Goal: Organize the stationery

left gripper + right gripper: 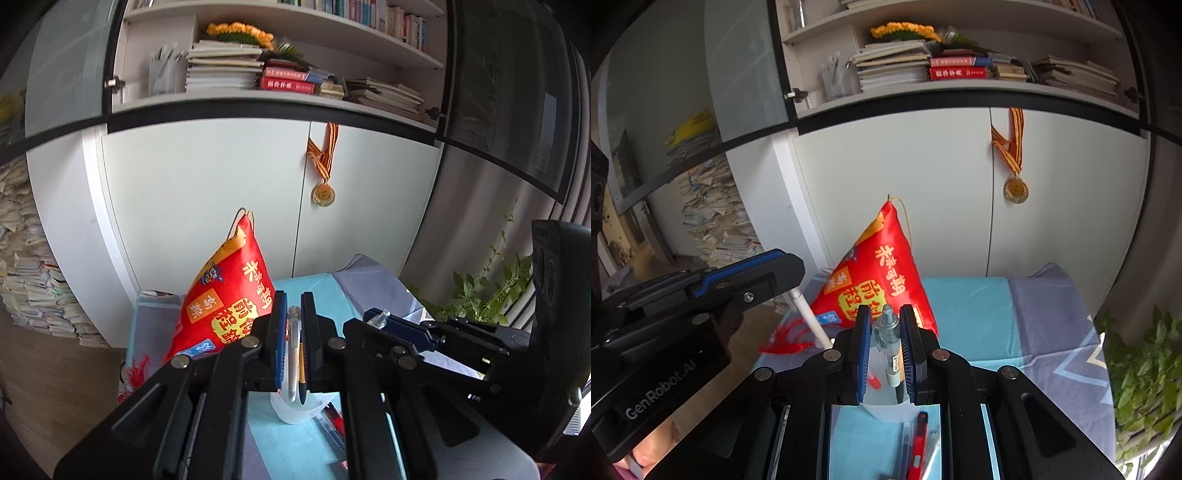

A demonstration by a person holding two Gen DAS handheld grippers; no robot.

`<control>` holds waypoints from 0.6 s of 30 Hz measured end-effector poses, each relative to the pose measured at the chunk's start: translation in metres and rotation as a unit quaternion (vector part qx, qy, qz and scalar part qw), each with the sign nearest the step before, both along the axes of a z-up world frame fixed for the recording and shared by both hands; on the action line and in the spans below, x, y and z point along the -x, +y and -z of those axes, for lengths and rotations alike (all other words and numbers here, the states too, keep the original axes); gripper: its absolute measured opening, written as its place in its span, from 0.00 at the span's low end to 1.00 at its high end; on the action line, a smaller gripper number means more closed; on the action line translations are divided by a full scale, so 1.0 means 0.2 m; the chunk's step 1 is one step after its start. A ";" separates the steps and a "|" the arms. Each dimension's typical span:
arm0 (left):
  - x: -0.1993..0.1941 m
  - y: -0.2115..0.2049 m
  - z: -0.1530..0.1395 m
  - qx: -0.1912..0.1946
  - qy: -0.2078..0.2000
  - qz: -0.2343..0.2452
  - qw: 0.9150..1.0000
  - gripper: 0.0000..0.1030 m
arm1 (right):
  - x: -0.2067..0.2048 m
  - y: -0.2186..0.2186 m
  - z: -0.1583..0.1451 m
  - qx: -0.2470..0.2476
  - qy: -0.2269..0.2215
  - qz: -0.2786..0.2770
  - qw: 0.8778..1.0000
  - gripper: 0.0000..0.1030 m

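Your left gripper (pixel 293 306) squeezes a white pen (pixel 294 350). Your right gripper (pixel 884 321) squeezes a clear pen (pixel 889 334). Both pens hang over the white cup (pixel 886 411) on the blue table cover (pixel 964 306). Behind it, at the far edge, stands a red bag (pixel 882 280).

White cabinet (pixel 207 192) w/ bookshelves (pixel 280 92) (daylit)
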State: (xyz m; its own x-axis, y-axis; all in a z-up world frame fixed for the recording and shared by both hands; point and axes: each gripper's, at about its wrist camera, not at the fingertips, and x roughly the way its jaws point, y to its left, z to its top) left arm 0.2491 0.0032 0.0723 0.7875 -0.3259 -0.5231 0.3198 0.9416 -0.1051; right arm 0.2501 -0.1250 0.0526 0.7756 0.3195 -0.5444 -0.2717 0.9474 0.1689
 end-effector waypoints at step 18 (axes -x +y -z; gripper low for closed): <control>-0.10 -0.07 0.28 -0.032 0.055 0.009 0.998 0.06 | -0.16 -0.02 0.33 -0.006 0.092 -0.016 0.996 0.17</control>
State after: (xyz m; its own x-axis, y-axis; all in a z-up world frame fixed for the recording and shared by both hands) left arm 0.2694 -0.0115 0.0168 0.7187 -0.3026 -0.6261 0.3259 0.9419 -0.0812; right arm 0.2827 -0.1288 -0.0139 0.6526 0.3496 -0.6722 -0.2648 0.9365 0.2299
